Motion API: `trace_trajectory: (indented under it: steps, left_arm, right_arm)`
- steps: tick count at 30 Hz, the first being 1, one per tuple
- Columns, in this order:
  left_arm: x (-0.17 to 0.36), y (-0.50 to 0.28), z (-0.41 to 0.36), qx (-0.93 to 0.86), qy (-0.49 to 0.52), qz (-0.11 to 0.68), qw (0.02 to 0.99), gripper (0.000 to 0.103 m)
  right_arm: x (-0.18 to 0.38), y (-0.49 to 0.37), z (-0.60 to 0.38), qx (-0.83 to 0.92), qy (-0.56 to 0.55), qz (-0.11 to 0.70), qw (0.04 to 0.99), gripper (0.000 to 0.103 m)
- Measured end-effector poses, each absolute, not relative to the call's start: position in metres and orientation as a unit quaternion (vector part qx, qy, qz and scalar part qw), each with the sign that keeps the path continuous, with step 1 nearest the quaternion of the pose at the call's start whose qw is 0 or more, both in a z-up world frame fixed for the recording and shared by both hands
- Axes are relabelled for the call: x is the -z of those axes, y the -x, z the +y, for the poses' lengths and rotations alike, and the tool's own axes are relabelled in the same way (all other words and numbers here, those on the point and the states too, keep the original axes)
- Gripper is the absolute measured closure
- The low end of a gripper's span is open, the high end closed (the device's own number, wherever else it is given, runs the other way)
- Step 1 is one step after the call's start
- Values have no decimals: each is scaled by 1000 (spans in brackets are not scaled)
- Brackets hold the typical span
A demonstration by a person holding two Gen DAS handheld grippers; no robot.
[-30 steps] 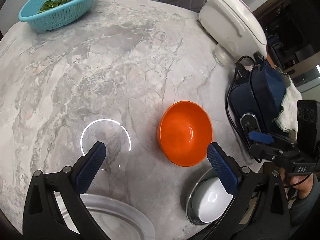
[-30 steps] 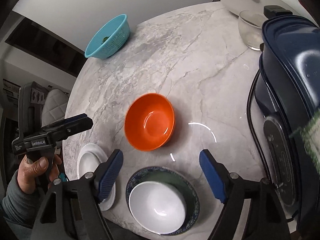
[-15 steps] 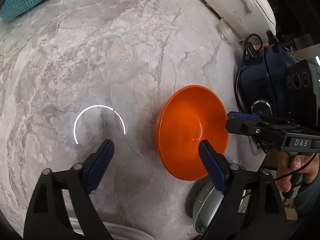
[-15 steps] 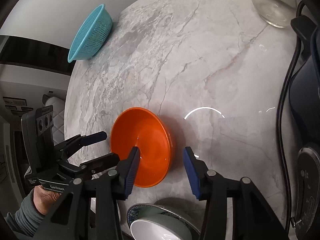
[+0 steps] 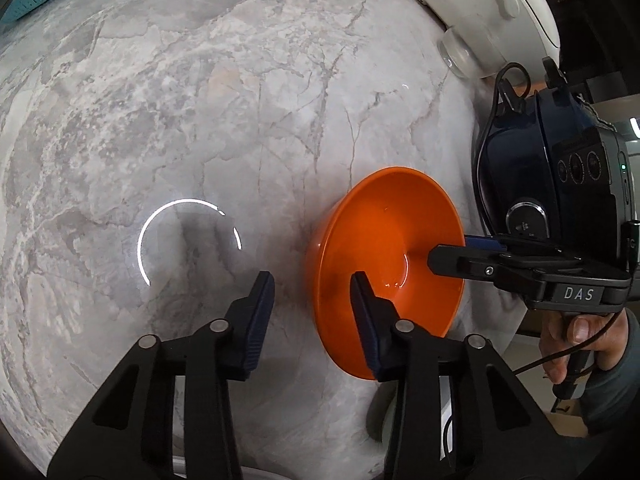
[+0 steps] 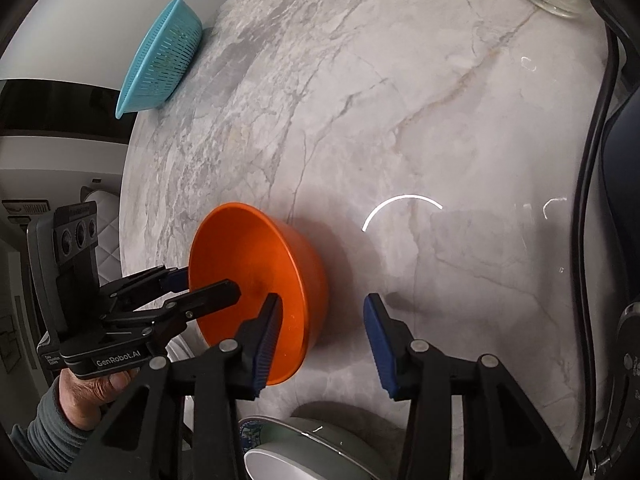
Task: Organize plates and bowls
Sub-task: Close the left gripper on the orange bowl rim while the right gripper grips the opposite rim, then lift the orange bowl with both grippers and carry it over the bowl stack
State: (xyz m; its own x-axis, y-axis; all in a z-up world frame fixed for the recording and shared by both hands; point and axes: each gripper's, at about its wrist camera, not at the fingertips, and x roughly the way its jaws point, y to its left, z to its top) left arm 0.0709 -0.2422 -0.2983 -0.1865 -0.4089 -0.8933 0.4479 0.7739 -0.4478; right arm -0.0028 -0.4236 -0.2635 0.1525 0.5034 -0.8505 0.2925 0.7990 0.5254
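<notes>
The orange bowl [image 5: 384, 272] sits mouth-up on the marble counter [image 5: 200, 120], toward the near right part of it, close to the dark blue appliance [image 5: 560, 168] that stands along the right edge. Both tongs straddle its rim from opposite sides. The left tongs [image 5: 316, 300] have one finger inside the bowl and the other outside, over bare counter, so the left wall of the bowl lies between them; a gap still shows, and the fingers look partly spread and not yet pressing. The right tongs [image 6: 320, 328] mirror this on the other side: one finger sits within the bowl, the other outside over the counter, and they too stand apart with the right wall between them.

The bowl is round, so it has no long axis; what matters is that each rim section lies straight ahead between its tongs, and neither is clearly nearer. The likely next move is for both to close on the rim and lift.

Just nearer the front edge a white bowl [image 6: 288, 464] rests in a patterned plate [image 6: 320, 430], probably where the orange bowl is to go. A teal colander [image 6: 160, 56] stands well apart at the far left edge, and a white cooker [image 5: 492, 4] at the far right.
</notes>
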Motion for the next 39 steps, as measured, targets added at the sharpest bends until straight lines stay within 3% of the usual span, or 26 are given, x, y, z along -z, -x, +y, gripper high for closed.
trace_trajectory:
  steps: [5,7,9,23,39]
  left_arm:
    - [299,-70,-244,340,-19,694,634,85]
    - [300,-70,-244,342,-18,695,632,85]
    - [300,-68,-245,342,-20,694,633,88]
    - [285,-74,-244,339,-19,690,639,92]
    - [195,-23,-239,373,-16,662,650,92]
  right_arm:
    - [267,-1,-420,-78,-302,656,687,73]
    - [267,-2,-419,-77,-299,657,688,86]
    - [266,-3,-418,-79,-298,657,688,89]
    - [259,-7,-417,-76,-299,655,690,90]
    - [176,40,-415,-84,-294,626,718,90]
